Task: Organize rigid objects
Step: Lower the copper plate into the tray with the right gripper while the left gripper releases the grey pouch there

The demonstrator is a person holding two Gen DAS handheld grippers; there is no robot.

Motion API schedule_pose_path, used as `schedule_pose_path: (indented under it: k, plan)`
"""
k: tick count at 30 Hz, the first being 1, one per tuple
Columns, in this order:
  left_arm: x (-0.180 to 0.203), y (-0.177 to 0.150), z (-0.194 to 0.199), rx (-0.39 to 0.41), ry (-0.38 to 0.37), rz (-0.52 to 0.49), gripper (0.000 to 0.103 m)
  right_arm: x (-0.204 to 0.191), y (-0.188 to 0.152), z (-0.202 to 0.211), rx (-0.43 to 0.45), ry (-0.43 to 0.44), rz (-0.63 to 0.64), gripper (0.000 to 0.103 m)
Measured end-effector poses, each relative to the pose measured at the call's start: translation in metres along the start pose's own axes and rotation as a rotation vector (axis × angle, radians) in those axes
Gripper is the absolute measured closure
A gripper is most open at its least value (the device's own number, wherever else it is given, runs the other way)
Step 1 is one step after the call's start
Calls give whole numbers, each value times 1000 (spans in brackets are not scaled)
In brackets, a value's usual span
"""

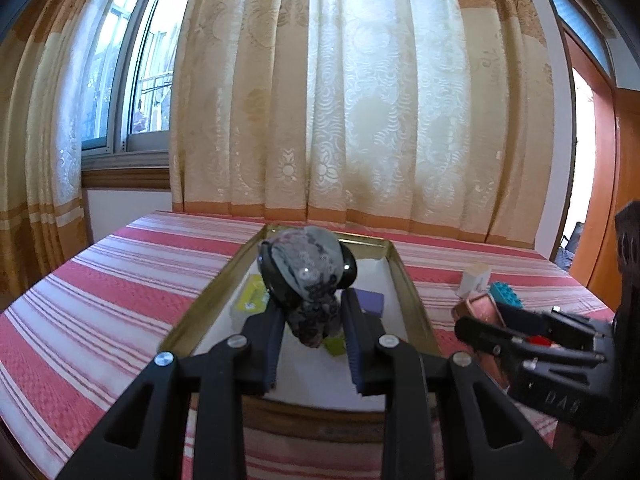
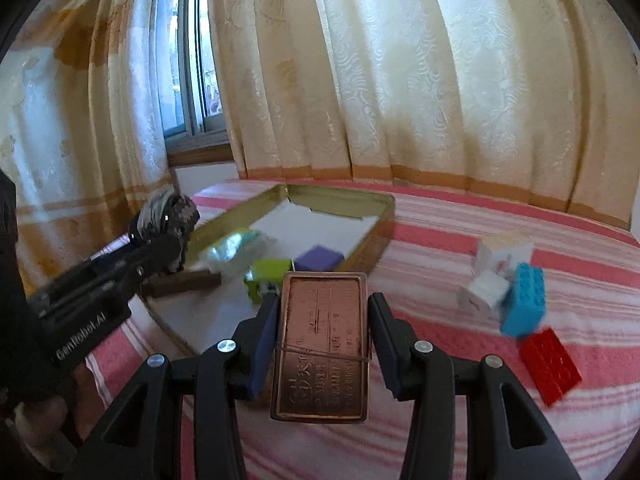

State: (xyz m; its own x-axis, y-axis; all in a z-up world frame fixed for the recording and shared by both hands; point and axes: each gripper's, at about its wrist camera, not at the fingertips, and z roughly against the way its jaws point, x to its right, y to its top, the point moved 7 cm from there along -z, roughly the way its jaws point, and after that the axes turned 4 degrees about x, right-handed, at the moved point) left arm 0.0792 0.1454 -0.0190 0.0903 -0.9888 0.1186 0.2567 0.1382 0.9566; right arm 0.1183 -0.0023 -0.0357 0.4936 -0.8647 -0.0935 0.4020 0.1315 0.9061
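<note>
Left wrist view: our left claw (image 1: 312,320) is clamped on the lower end of a lace-covered dark object (image 1: 306,276), held above the near end of the gold-rimmed tray (image 1: 404,276). Its bulk rides above the pads, so we judge it top-heavy; a quick tilt could swing it out of the grip or onto the yellow piece (image 1: 252,298) and purple block (image 1: 370,300) already lying in the tray.

In the right wrist view our right claw (image 2: 322,340) is closed on a flat copper-coloured tin (image 2: 322,344), pinched by its long edges just beside the tray's near right corner. Those edges look smooth, so we think it could slide forward.

Both claws sit near each other at the same tray end; lowering together risks a bump. The blue brick (image 2: 524,300), red brick (image 2: 550,364) and white blocks (image 2: 494,276) remain on the striped bed cover (image 2: 440,248), outside the tray.
</note>
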Motion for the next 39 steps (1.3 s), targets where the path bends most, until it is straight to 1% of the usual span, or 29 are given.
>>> schedule_pose_path:
  k: [4, 6, 10, 13, 17, 19, 22, 23, 24, 25, 26, 27, 28, 29, 32, 34, 35, 36, 39]
  plan:
    - [-6, 6, -14, -47, -18, 5, 76, -10, 21, -15, -8, 31, 23, 55]
    - [-7, 6, -23, -73, -17, 1, 76, -14, 28, -23, -12, 30, 41, 55]
    - [-11, 6, -42, -144, -13, 4, 76, -18, 36, -56, -65, 31, 61, 55]
    - [-15, 8, -52, -181, -9, 8, 76, -17, 38, -81, -109, 26, 58, 55]
    - [-16, 10, -59, -189, 11, -18, 76, -17, 39, -101, -130, 14, 63, 55]
    - [-19, 10, -62, -195, 21, -24, 76, -19, 39, -108, -143, 44, 47, 55]
    - [-24, 8, -65, -207, 36, -16, 74, -21, 41, -110, -136, 64, 28, 55]
    - [-25, 9, -64, -203, 45, -11, 73, -21, 41, -111, -138, 75, 24, 51]
    - [-26, 9, -64, -201, 50, -10, 69, -21, 41, -110, -140, 80, 23, 48]
    - [-27, 10, -62, -198, 54, -9, 56, -20, 40, -108, -137, 76, 24, 47]
    - [-27, 11, -59, -189, 62, -8, 38, -18, 40, -106, -134, 72, 24, 46]
    - [-27, 12, -57, -177, 74, -8, 29, -15, 38, -102, -134, 69, 19, 46]
    - [-27, 14, -53, -157, 87, -11, 17, -9, 37, -97, -135, 67, 5, 45]
    - [-25, 16, -50, -143, 90, -15, 12, -4, 35, -91, -133, 66, -8, 45]
    - [-14, 20, -42, -122, 77, -27, 10, 17, 28, -67, -122, 45, -34, 44]
    - [-5, 19, -38, -117, 63, -27, 10, 36, 21, -46, -111, 7, -40, 40]
    - [1, 19, -36, -116, 52, -24, 8, 45, 18, -37, -104, -12, -43, 37]
    - [8, 17, -34, -115, 37, -19, 7, 56, 15, -28, -95, -39, -48, 36]
    - [32, 10, -30, -124, -4, -19, 5, 93, 4, -2, -73, -126, -59, 35]
